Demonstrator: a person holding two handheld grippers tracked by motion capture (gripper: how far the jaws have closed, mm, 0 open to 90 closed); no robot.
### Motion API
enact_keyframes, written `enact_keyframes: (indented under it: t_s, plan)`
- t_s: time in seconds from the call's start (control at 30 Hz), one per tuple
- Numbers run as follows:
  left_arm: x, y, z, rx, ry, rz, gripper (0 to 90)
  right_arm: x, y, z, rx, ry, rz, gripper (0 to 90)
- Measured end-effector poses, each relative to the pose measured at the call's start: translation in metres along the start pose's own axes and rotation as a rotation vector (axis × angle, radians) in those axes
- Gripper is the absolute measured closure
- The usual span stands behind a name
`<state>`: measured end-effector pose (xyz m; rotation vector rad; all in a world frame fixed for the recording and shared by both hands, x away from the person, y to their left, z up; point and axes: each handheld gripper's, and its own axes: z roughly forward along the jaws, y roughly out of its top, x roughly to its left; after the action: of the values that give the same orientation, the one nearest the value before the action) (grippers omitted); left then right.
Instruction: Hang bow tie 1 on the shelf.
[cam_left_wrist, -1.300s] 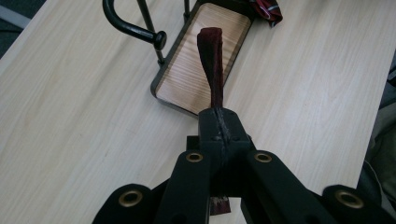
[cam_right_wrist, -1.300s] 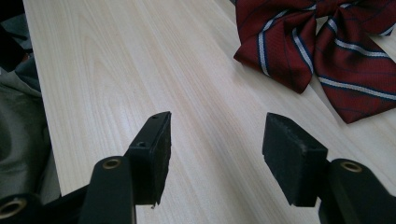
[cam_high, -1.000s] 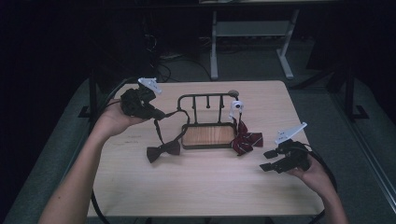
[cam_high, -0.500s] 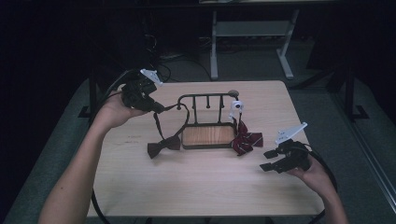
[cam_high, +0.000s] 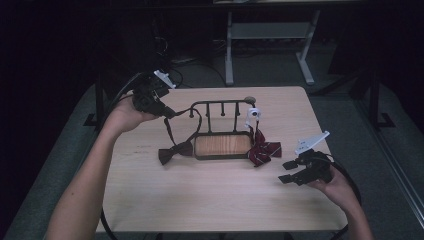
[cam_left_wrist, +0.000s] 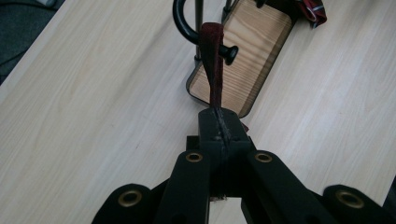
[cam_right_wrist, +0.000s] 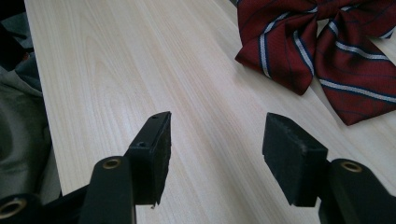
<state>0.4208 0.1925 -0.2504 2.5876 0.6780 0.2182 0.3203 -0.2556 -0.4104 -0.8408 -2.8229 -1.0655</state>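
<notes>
The dark bow tie (cam_high: 175, 151) lies on the counter (cam_high: 200, 200) just left of the small rack's wooden base (cam_high: 222, 145). Its strap (cam_left_wrist: 213, 60) runs up from the bow, loops over the left end of the rack's black rail (cam_high: 220, 103) and ends in the left gripper (cam_high: 167, 111), whose jaws are clamped tight on the strap's end. In the left gripper view the strap is stretched straight from the closed jaws to the rail, passing beside a black knob (cam_left_wrist: 229, 52).

The step in hand looks like hanging this tie on the rack: the strap is over the rail, but the bow rests on the counter rather than hanging free. The next move probably calls for drawing the strap further to the left so the bow lifts, or settling the strap onto a peg and then letting go, without tugging the light rack sideways.

A striped red bow tie (cam_right_wrist: 322, 51) lies at the right end of the base, below a small white clip (cam_high: 253, 114). The right gripper (cam_high: 288, 171) hovers near it over bare counter at the near right, jaws apart and holding nothing.
</notes>
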Motion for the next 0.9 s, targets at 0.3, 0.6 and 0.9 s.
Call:
enact_keyframes:
  t_s: [0.3, 0.6, 0.9]
  plan:
    - [0.0068, -0.0010, 0.0044, 0.018, 0.018, -0.035, 89.7, 0.0008, 0.0000, -0.0008, 0.001, 0.001, 0.005, 41.8]
    - [0.0091, -0.0011, 0.0081, 0.050, 0.025, -0.032, 88.4, 0.0011, -0.0006, -0.0014, -0.002, 0.000, 0.009, 41.8]
    - [0.0046, 0.0001, 0.0090, 0.062, 0.050, -0.029, 74.2, 0.0018, -0.0008, -0.0027, -0.004, -0.009, 0.000, 41.7]
